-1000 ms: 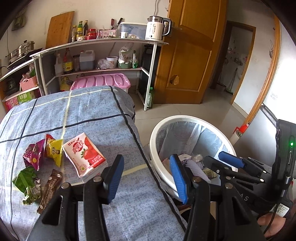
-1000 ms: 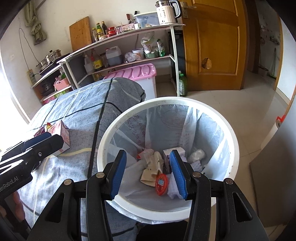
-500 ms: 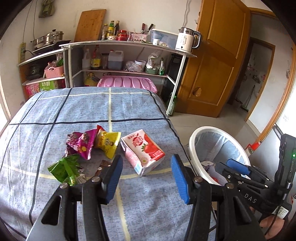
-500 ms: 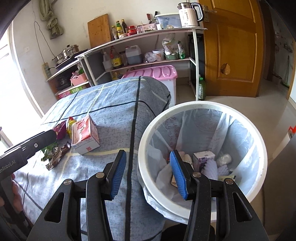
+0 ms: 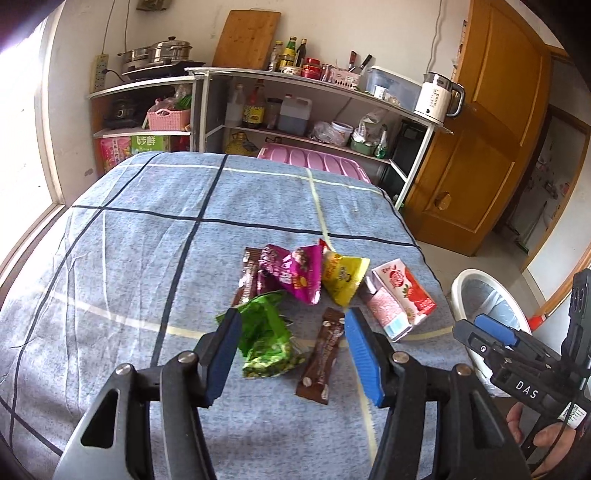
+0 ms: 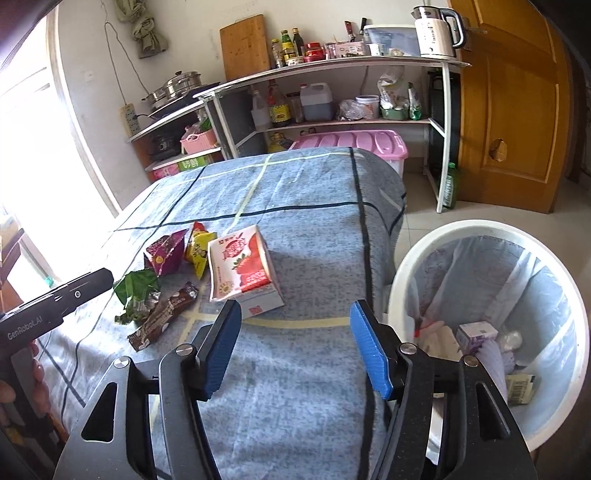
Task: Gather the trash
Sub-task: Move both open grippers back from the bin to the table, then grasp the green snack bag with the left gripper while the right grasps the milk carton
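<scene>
Trash lies in a loose cluster on a table covered with a blue checked cloth [image 5: 155,236]: a green wrapper [image 5: 267,338], a brown snack bar wrapper [image 5: 321,358], a magenta packet [image 5: 291,269], a yellow packet [image 5: 341,278], a second brown wrapper [image 5: 249,273] partly under the magenta one, and a strawberry milk carton [image 5: 400,297] lying on its side at the right end of the group. The left gripper [image 5: 291,354] hangs over the near edge of this cluster, its jaws having just been opening; the blue pads stand apart with the green wrapper and the brown snack bar wrapper seen between them, neither pad pressing on either. The right gripper [image 6: 295,347] hovers over bare cloth just short of the milk carton, between the carton and a white trash bin [image 6: 402,280] that stands on the floor beside the table's right edge. Its jaws have likewise just been opening and nothing is between them. The bin is lined with a pale plastic bag and already holds a small purple-and-white box [image 6: 476,334] and some crumpled paper. Behind the table stand a pink storage tub [image 6: 354,142] and metal shelves [image 6: 332,70] with bottles, an electric kettle [image 6: 436,31] and a wooden cutting board [image 6: 242,46].
</scene>
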A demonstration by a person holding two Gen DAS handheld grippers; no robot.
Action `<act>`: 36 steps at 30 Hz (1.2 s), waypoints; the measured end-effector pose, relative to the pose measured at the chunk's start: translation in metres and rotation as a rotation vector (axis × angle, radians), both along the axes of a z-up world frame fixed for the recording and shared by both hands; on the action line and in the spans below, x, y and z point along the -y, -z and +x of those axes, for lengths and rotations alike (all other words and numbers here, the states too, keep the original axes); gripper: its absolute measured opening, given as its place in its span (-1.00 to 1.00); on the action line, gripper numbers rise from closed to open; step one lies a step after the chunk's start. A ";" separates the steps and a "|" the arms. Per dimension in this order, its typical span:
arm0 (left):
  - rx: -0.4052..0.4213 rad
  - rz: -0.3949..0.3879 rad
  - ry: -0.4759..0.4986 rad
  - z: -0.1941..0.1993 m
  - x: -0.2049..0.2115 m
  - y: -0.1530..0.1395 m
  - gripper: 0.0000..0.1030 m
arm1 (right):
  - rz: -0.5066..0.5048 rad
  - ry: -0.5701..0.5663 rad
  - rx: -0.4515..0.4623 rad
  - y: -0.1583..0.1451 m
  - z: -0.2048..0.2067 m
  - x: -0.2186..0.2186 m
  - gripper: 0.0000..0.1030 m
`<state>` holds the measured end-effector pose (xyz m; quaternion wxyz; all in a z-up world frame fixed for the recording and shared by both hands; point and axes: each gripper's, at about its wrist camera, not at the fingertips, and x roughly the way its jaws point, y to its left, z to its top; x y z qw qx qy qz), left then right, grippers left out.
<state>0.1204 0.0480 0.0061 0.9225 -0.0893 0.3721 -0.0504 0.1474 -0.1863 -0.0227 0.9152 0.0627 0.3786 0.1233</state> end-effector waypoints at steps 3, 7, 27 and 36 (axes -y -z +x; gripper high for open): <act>-0.019 0.000 -0.022 0.002 -0.016 0.008 0.22 | -0.001 -0.031 0.004 0.001 0.007 -0.014 0.32; -0.032 -0.032 -0.042 0.002 -0.033 0.018 0.25 | -0.040 -0.046 0.002 0.006 0.021 -0.031 0.36; -0.118 -0.093 0.010 0.032 -0.028 0.042 0.34 | -0.127 -0.064 -0.062 0.027 0.062 -0.058 0.37; -0.155 -0.069 -0.016 0.042 -0.024 0.051 0.34 | -0.089 -0.052 -0.075 0.029 0.065 -0.053 0.34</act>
